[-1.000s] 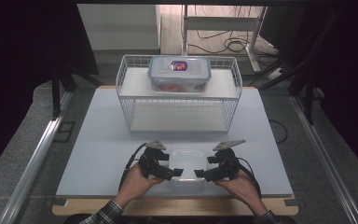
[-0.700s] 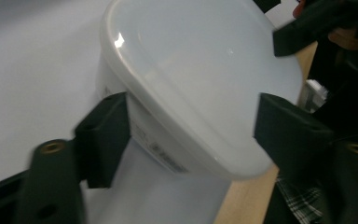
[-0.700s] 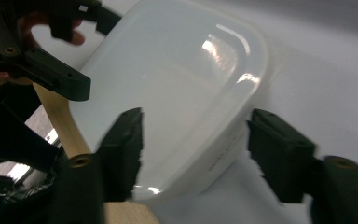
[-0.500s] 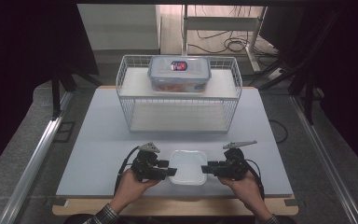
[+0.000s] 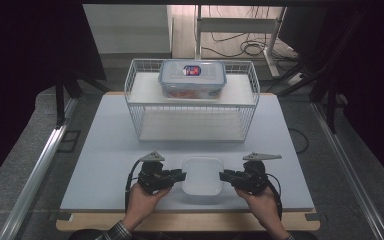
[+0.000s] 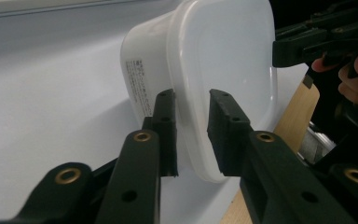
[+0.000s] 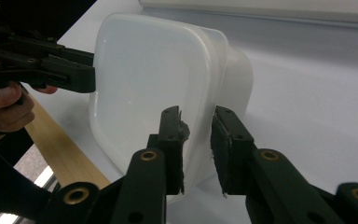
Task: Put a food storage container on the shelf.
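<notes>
A white plastic tub [image 5: 202, 175] [image 6: 223, 60] [image 7: 140, 79] sits near the front edge of the table, between my two grippers. My left gripper [image 5: 182, 175] [image 6: 193, 126] lies level at its left side. Its jaws have just been closing, and the pads now press on the tub's left wall and rim. My right gripper [image 5: 222, 176] [image 7: 198, 140] mirrors it at the right side. Its jaws have also just been closing and now clamp the right wall. Each gripper view shows the other gripper across the tub.
A white wire basket rack [image 5: 190, 100] stands at the back middle of the pale table [image 5: 105, 150], with a clear lidded food box [image 5: 192, 79] on its top shelf. The table's wooden front edge [image 5: 190, 222] lies just behind my hands.
Both grippers have swung in level against the tub's opposite sides, and their jaws have closed onto its walls. The tub has stayed in place.
</notes>
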`<action>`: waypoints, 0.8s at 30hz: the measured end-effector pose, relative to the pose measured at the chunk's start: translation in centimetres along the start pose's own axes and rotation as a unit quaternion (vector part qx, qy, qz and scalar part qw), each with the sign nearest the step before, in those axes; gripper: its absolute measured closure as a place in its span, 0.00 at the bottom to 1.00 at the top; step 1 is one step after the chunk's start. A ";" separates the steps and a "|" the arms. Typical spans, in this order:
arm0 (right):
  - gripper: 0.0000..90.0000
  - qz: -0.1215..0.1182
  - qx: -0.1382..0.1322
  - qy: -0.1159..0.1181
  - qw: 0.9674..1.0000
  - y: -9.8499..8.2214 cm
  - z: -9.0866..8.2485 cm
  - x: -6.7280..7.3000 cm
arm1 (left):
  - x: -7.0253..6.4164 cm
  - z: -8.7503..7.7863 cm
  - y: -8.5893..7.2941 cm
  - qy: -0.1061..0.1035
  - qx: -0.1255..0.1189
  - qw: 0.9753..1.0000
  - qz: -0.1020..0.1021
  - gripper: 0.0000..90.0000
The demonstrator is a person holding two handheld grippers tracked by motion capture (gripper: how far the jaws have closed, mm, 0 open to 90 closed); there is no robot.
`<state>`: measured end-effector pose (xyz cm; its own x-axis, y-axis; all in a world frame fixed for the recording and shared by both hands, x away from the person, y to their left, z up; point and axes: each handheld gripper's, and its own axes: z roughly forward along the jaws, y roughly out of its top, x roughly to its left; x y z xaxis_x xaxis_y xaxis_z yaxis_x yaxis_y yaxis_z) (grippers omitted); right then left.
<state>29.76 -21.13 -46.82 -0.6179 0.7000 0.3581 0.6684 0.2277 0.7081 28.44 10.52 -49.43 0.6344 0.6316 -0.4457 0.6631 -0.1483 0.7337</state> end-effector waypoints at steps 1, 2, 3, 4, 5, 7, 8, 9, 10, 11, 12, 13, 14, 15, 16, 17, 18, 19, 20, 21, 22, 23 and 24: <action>0.84 0.000 -0.003 0.000 1.000 0.0 0.0 0.0 | 0.1 0.0 0.0 -0.001 -0.001 1.000 -0.002 0.84; 0.85 -0.002 -0.006 -0.001 1.000 -0.1 0.0 0.0 | 0.1 -0.1 0.0 -0.002 -0.002 1.000 -0.003 0.85; 0.87 -0.003 -0.009 -0.001 1.000 -0.1 -0.1 0.1 | 0.2 -0.1 -0.1 0.000 -0.005 1.000 -0.003 0.87; 0.87 -0.007 -0.010 -0.004 1.000 -0.1 -0.1 0.2 | 0.2 -0.1 -0.1 0.002 -0.006 1.000 0.000 0.88; 0.87 -0.015 -0.012 -0.011 1.000 -0.2 -0.1 0.3 | 0.2 -0.2 -0.1 0.003 -0.005 1.000 -0.001 0.88; 0.87 -0.018 -0.013 -0.014 1.000 -0.2 -0.1 0.5 | 0.2 -0.2 -0.1 0.005 -0.006 1.000 0.000 0.88; 0.87 -0.019 -0.015 -0.014 1.000 -0.2 0.0 0.6 | 0.2 -0.2 -0.1 0.008 -0.006 1.000 0.001 0.88; 0.87 -0.021 -0.018 -0.014 1.000 -0.2 0.0 0.6 | 0.1 -0.2 -0.1 0.010 -0.006 1.000 0.003 0.88; 0.87 -0.026 -0.019 -0.017 0.999 -0.2 0.0 0.6 | 0.1 -0.1 -0.1 0.013 -0.005 1.000 0.005 0.88; 0.87 -0.030 -0.021 -0.019 0.999 -0.2 0.0 0.7 | 0.1 -0.1 -0.1 0.014 -0.006 1.000 0.006 0.88; 0.87 -0.035 -0.025 -0.021 0.999 -0.2 -0.1 0.8 | 0.1 -0.2 -0.1 0.014 -0.006 1.000 0.007 0.88; 0.87 -0.039 -0.029 -0.021 0.999 -0.1 -0.2 0.9 | 0.1 -0.2 0.0 0.013 -0.008 1.000 0.007 0.88; 0.87 -0.041 -0.034 -0.021 0.998 0.0 -0.3 1.0 | 0.1 -0.3 0.1 0.013 -0.010 1.000 0.009 0.88; 0.87 -0.045 -0.036 -0.021 0.998 0.1 -0.4 1.1 | 0.0 -0.4 0.2 0.014 -0.012 1.000 0.010 0.88; 0.87 -0.048 -0.040 -0.021 0.998 0.2 -0.4 1.1 | 0.0 -0.5 0.3 0.015 -0.015 1.000 0.013 0.88; 0.87 -0.049 -0.042 -0.020 0.998 0.2 -0.5 1.2 | -0.1 -0.6 0.4 0.017 -0.016 1.000 0.016 0.88; 0.87 -0.051 -0.043 -0.019 0.998 0.3 -0.5 1.2 | -0.2 -0.7 0.5 0.020 -0.019 0.999 0.018 0.88; 0.87 -0.051 -0.046 -0.018 0.997 0.4 -0.6 1.2 | -0.3 -0.9 0.6 0.021 -0.020 0.999 0.021 0.88; 0.87 -0.055 -0.049 -0.017 0.997 0.5 -0.6 1.2 | -0.3 -1.0 0.7 0.022 -0.022 0.999 0.023 0.88; 0.87 -0.058 -0.051 -0.016 0.997 0.6 -0.7 1.3 | -0.4 -1.1 0.8 0.023 -0.024 0.999 0.025 0.88; 0.87 -0.060 -0.054 -0.016 0.997 0.8 -0.7 1.3 | -0.4 -1.2 0.9 0.024 -0.027 0.999 0.027 0.88; 0.87 -0.063 -0.057 -0.016 0.996 0.9 -0.7 1.4 | -0.4 -1.3 1.1 0.025 -0.029 0.999 0.029 0.88; 0.87 -0.065 -0.059 -0.015 0.996 1.1 -0.8 1.4 | -0.5 -1.5 1.2 0.026 -0.031 0.999 0.032 0.88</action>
<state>29.27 -20.42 -45.04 -0.6826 0.6897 0.2415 0.5293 0.2388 0.8141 28.36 11.16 -47.58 0.6513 0.6619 -0.3712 0.5957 -0.1430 0.7904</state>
